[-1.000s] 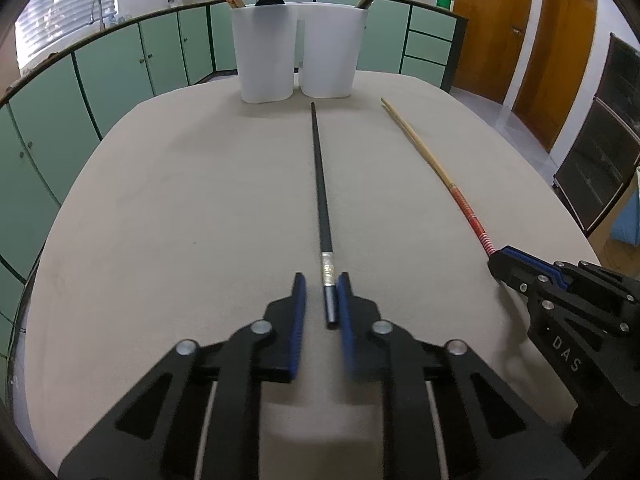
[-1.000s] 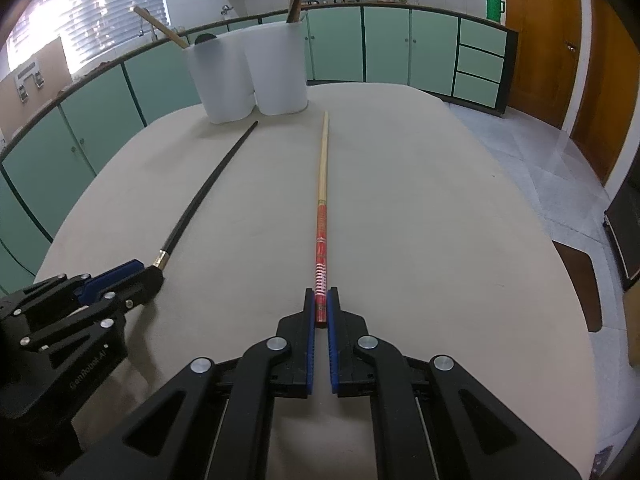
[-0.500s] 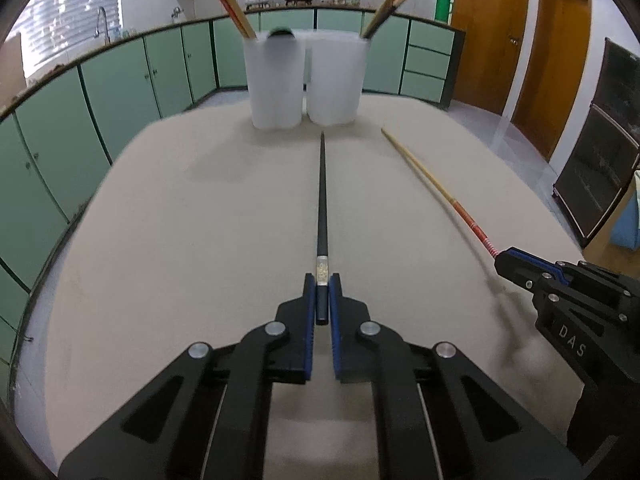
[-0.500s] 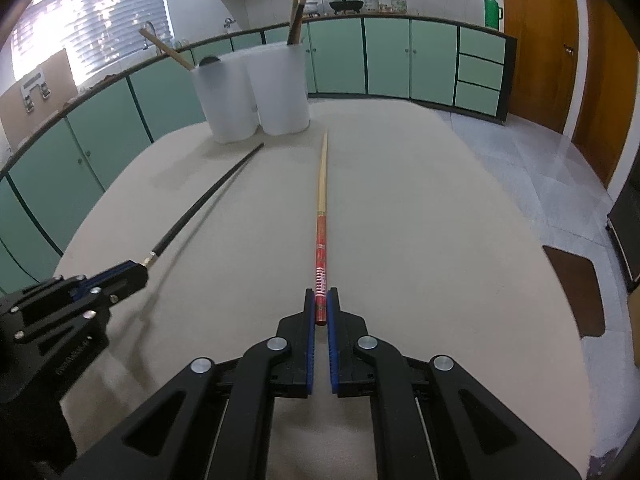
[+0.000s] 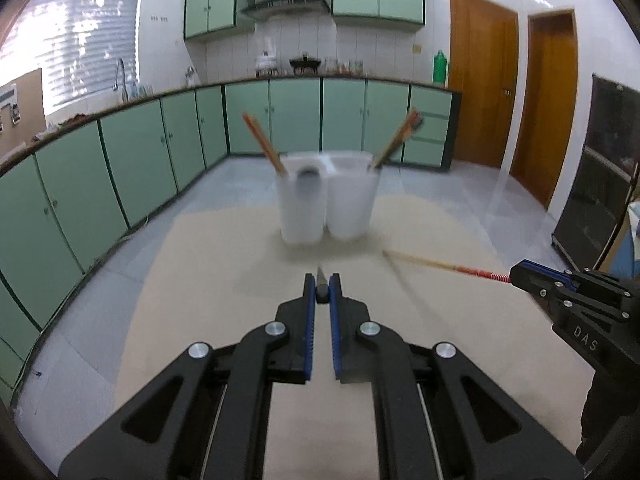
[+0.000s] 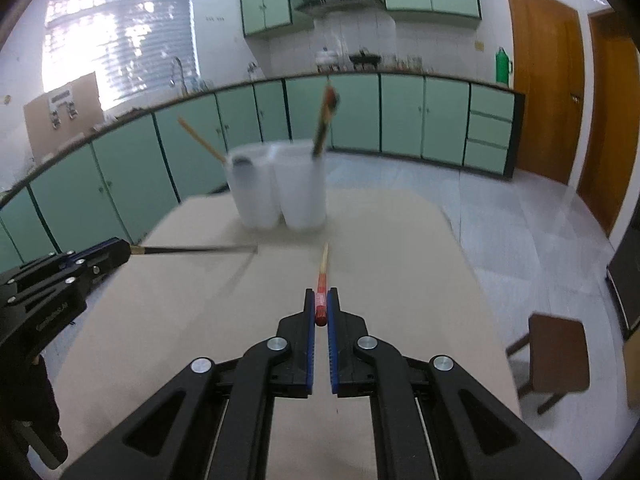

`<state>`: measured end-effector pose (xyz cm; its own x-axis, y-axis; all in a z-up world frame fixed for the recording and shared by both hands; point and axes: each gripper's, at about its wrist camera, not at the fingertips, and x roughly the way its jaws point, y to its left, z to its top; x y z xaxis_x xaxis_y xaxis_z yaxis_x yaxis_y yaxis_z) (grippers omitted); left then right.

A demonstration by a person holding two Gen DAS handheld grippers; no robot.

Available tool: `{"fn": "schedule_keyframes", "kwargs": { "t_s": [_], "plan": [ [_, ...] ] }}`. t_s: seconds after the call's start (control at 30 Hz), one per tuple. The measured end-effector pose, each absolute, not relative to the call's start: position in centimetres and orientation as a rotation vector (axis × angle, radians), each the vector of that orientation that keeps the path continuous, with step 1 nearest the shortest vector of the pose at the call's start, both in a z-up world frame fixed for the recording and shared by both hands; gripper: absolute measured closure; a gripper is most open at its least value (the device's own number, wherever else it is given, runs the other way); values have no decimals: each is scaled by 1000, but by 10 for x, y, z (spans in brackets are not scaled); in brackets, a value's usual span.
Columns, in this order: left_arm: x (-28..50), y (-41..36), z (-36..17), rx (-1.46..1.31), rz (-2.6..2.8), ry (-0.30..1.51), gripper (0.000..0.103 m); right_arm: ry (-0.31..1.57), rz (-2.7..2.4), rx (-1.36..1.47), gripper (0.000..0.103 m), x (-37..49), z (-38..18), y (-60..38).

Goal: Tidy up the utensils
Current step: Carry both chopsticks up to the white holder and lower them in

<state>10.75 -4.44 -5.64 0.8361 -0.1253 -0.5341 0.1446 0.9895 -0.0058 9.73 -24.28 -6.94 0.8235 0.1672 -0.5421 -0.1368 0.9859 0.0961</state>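
Holding one chopstick in each hand, you have both clear of the beige table (image 5: 200, 280), whose far edge lies just behind the two white containers (image 5: 328, 208). Open tabletop lies between the tips and the containers. Your left gripper (image 5: 322, 288) is closed on the black chopstick (image 6: 192, 249); your right gripper (image 6: 321, 300) is closed on the red-and-wood chopstick (image 6: 323, 276). The right gripper's body reads "DAS"; the left's lettering is too blurred to read. A second ago both chopsticks lay flat on the table; now they are lifted, pointing toward the containers.
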Motion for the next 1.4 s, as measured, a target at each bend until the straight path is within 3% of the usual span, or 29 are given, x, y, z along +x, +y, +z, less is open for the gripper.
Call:
{"fn": "schedule_keyframes", "kwargs": {
  "t_s": [0.97,1.4],
  "plan": [
    [161,-36,58,-4,-292,340,97,376,360,-3,97,162,73,-220],
    [239,-53,124,7,-246,148,97,227,345,46,98,235,138,-224]
  ]
}}
